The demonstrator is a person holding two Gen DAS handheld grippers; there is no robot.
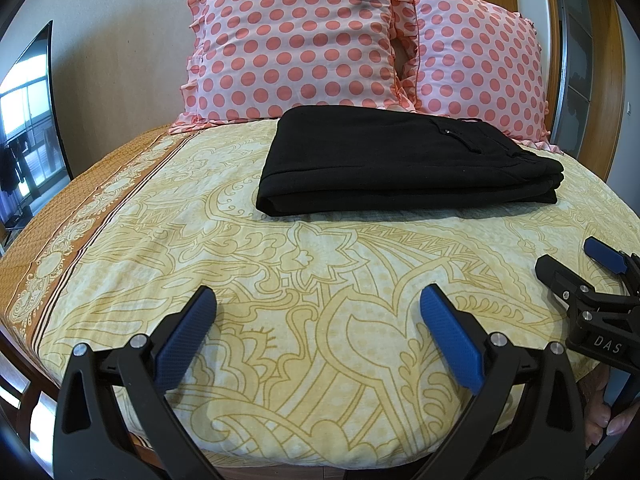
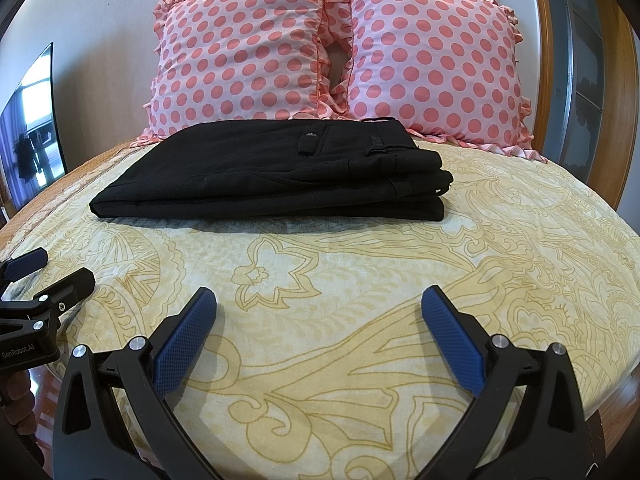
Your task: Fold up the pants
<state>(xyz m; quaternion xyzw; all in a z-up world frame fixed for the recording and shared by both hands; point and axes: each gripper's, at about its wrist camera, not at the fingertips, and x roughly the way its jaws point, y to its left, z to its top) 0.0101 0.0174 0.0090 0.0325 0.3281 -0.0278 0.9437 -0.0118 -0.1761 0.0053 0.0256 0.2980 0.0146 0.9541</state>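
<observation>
While hovering low over the yellow patterned bedspread (image 1: 304, 280), left gripper (image 1: 318, 300) level, pointed toward the pillows, blue pads (image 1: 180, 348) spread wide, nothing between them. Right gripper (image 2: 318, 300) same pose alongside, fingers equally wide apart and empty; seen at the right edge of the left view, tilted inward. Fingertips of a hand (image 1: 608, 420) visible under it. Black pants (image 2: 276, 172) folded into a neat flat stack, lying well ahead of both grippers, near the two pink polka-dot pillows (image 2: 248, 52). Pocket and waistband toward the right end of the stack. Neither gripper touching the cloth.
</observation>
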